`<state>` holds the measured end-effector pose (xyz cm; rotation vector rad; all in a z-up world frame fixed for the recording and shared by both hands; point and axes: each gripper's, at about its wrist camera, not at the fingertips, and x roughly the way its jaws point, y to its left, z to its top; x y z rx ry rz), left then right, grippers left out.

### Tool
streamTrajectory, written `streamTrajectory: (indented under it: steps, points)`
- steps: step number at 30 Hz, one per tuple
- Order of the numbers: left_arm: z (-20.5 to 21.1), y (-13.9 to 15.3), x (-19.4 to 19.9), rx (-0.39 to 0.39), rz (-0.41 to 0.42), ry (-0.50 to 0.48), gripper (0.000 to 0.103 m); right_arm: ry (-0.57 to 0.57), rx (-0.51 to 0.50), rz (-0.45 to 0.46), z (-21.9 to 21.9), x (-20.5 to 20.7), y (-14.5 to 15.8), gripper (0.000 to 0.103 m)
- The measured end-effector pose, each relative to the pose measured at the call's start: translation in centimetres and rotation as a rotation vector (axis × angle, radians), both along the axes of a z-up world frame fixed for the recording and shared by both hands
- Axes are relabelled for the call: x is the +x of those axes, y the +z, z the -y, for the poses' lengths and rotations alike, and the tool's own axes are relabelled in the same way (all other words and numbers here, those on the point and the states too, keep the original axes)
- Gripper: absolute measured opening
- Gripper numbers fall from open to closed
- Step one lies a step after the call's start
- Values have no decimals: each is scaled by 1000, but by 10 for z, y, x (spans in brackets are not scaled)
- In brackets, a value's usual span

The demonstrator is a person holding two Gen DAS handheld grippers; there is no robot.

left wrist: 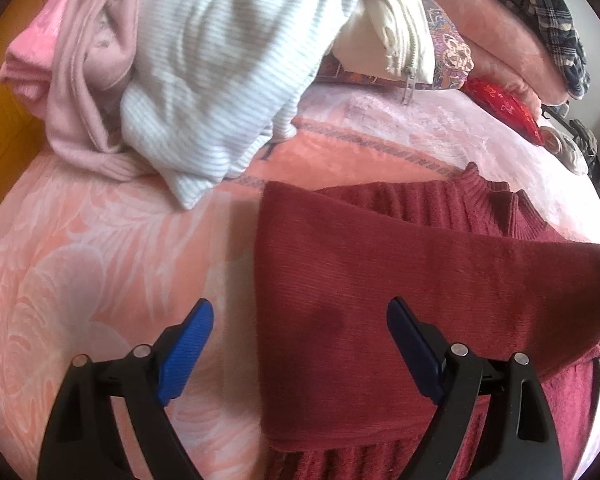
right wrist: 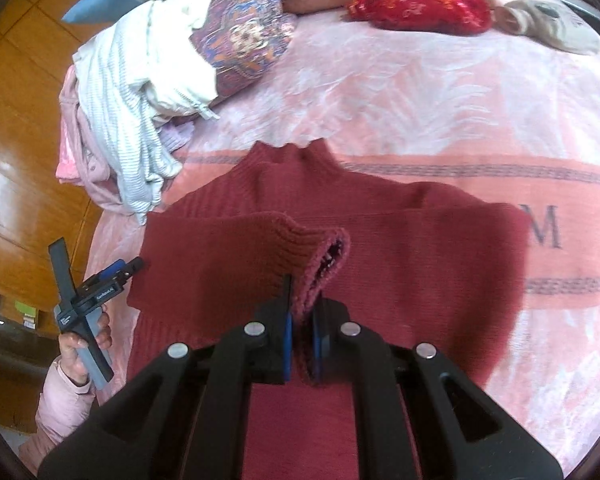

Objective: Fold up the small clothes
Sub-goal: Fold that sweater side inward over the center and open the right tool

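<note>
Clearly the fold is under way on the dark red sweater (right wrist: 400, 240), which lies spread on the pink blanket (right wrist: 420, 112) of the bed, its collar toward the far pillows. The right gripper (right wrist: 302, 344) is clamped tight on the ribbed cuff (right wrist: 316, 252) of one sleeve, which stands lifted above the sweater's body with the sleeve trailing away beneath it. The left gripper (left wrist: 300, 316) is spread wide and has nothing in it; in its own view one blue finger hangs over the bare blanket and the other over the red knit, right at the sweater's side edge. From the right wrist view that same gripper is seen off the sweater's left edge, held in a hand (right wrist: 86, 336) with a pale pink sleeve.

My reading is that the step in hand is laying a sleeve across the body. The next move calls for carrying the cuff over the chest and setting it down flat and straight, without dragging the body out of square; the free gripper looks well placed to pin or smooth the side edge. A heap of unfolded clothes (left wrist: 188, 64), striped white and pale pink, waits near the bed's far left corner.
</note>
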<state>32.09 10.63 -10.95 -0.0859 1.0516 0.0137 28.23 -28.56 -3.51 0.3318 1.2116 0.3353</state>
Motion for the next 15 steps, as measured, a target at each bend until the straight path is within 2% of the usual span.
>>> streamTrajectory:
  steps: [9, 15]
  points:
    - [12, 0, 5, 25, 3, -4, 89, -82, -51, -14, 50, -9, -6, 6]
    - [16, -5, 8, 51, 1, 6, 89, -106, -84, -56, 69, -11, -24, 6]
